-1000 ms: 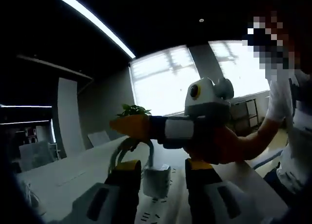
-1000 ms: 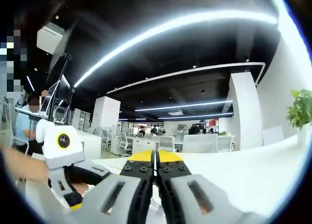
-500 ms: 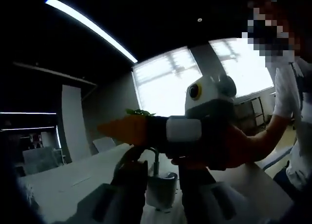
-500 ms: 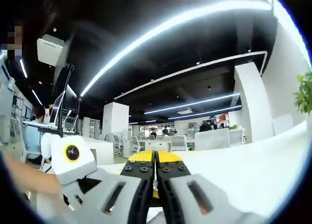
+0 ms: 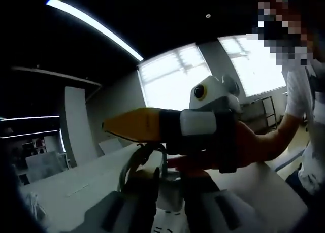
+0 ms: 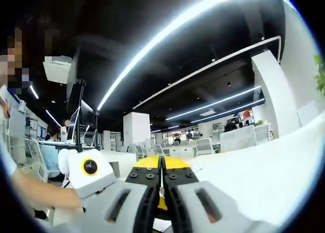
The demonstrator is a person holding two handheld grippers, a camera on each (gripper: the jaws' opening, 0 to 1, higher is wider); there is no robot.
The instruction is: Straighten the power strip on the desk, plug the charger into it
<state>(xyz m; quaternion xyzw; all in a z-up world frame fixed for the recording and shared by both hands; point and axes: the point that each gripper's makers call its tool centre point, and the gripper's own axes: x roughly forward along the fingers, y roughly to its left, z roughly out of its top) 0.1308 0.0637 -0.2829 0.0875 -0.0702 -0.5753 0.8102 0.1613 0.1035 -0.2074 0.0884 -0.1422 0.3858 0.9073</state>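
In the left gripper view my left gripper (image 5: 170, 190) rises from the bottom with its dark jaws drawn close on a white charger (image 5: 170, 196). The charger's cable (image 5: 136, 159) loops up to the left. Below it a bit of the white power strip (image 5: 161, 225) lies on the white desk (image 5: 76, 187). My right gripper (image 5: 109, 126) crosses from the right just above, orange tip leftward, held by a person's hand (image 5: 254, 144). In the right gripper view the right gripper (image 6: 162, 167) is shut with nothing in it, pointing over the desk (image 6: 264, 162).
A person (image 5: 307, 116) stands at the right by bright windows (image 5: 175, 78). An arm (image 6: 35, 192) reaches in from the left. Further off are office desks and chairs (image 6: 203, 146), a monitor on a stand (image 6: 76, 124) and a plant (image 6: 321, 75).
My left jaws have drawn together around the charger. The right gripper has come lower and closer across the left gripper view. The right gripper view has swung, so the room sits differently.
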